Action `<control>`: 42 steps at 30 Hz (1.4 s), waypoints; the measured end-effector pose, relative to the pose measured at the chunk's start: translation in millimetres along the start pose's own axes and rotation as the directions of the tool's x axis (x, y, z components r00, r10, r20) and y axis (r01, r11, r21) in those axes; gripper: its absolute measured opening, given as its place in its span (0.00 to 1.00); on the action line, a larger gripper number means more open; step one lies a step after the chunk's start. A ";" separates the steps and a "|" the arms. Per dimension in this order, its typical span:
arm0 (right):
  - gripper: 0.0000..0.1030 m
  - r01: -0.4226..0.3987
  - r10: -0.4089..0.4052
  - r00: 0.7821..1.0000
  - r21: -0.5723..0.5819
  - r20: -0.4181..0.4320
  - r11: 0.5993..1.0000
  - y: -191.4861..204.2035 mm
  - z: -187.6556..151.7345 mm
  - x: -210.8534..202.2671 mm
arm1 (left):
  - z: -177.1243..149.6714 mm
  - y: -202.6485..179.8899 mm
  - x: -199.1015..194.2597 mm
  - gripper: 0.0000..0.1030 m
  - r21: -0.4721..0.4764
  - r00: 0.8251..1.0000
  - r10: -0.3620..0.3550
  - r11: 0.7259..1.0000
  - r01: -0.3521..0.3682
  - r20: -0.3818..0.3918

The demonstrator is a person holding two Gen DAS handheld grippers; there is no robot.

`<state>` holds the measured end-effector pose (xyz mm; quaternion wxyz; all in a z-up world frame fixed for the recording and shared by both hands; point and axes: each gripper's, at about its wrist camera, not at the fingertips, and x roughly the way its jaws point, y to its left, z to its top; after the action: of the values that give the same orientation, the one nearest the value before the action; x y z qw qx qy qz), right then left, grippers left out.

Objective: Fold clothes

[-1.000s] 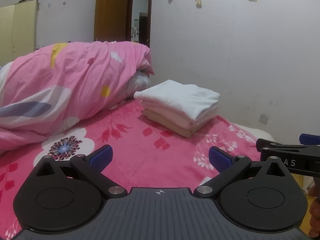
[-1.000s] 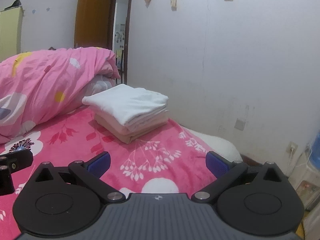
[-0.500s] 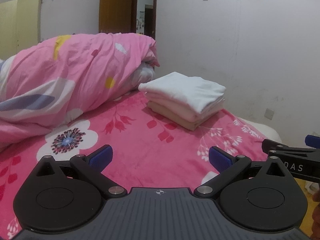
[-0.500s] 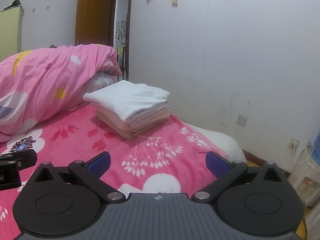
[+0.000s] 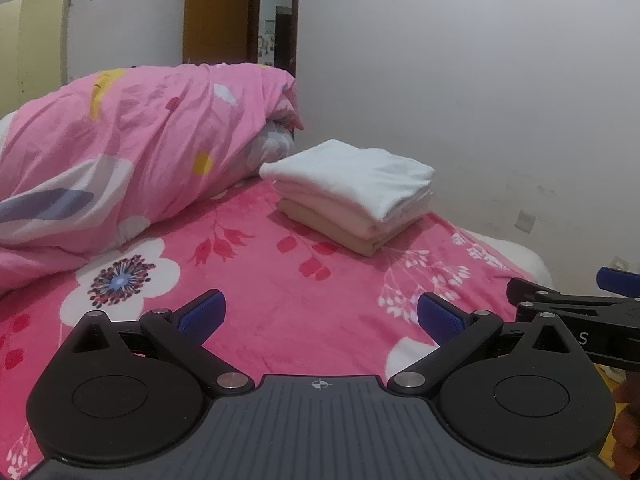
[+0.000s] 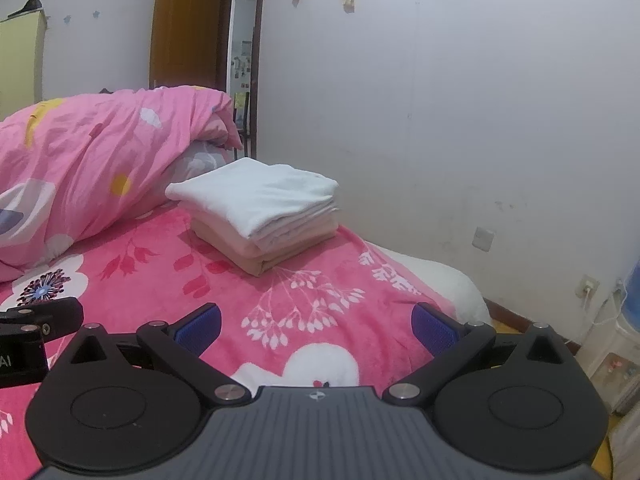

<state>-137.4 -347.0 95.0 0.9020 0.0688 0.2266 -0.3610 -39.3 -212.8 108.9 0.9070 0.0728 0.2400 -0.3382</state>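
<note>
Left tool: black linkage arms, blue-padded fingertips spread wide, nothing between them. It hangs above the near part of the bed, not touching the cover.

Right tool: same build, blue fingertips likewise spread wide and empty, held above the bed's near right corner. Each tool shows at the edge of the other's view: the right one's black body at the right margin of the left wrist view, the left one's at the left margin of the right wrist view. The two are side by side, apart.

Stack of folded clothes: a white folded garment on top, a pale pink one beneath, a tan one at the bottom. Edges roughly squared. The stack rests flat on the bed's pink fleece blanket with white and red flower print, toward the far side, near the white wall. It lies well apart from both tools.

Bunched pink quilt with floral patches: heaped on the left part of the bed, its right end just beside the stack; contact cannot be told.

Background: brown wooden door standing open, pale yellow wardrobe at far left.
</note>
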 end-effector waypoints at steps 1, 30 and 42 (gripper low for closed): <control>1.00 0.000 0.000 1.000 0.001 -0.002 1.000 -0.6 -0.4 0.6 | -0.1 -0.2 0.3 1.00 0.000 1.000 0.000 1.000 0.000 0.001; 1.00 0.001 -0.001 1.000 -0.014 -0.012 1.000 4.9 -1.0 4.6 | -2.0 6.6 7.2 1.00 -0.030 1.000 0.008 1.000 -0.009 -0.026; 1.00 0.006 -0.006 1.000 -0.009 -0.014 1.000 3.6 -0.1 7.1 | -1.4 6.5 9.0 1.00 -0.027 1.000 0.009 1.000 -0.010 -0.030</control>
<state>-130.5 -348.7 91.5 0.8997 0.0668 0.2345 -0.3622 -29.7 -212.7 103.1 0.9059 0.0665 0.2577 -0.3294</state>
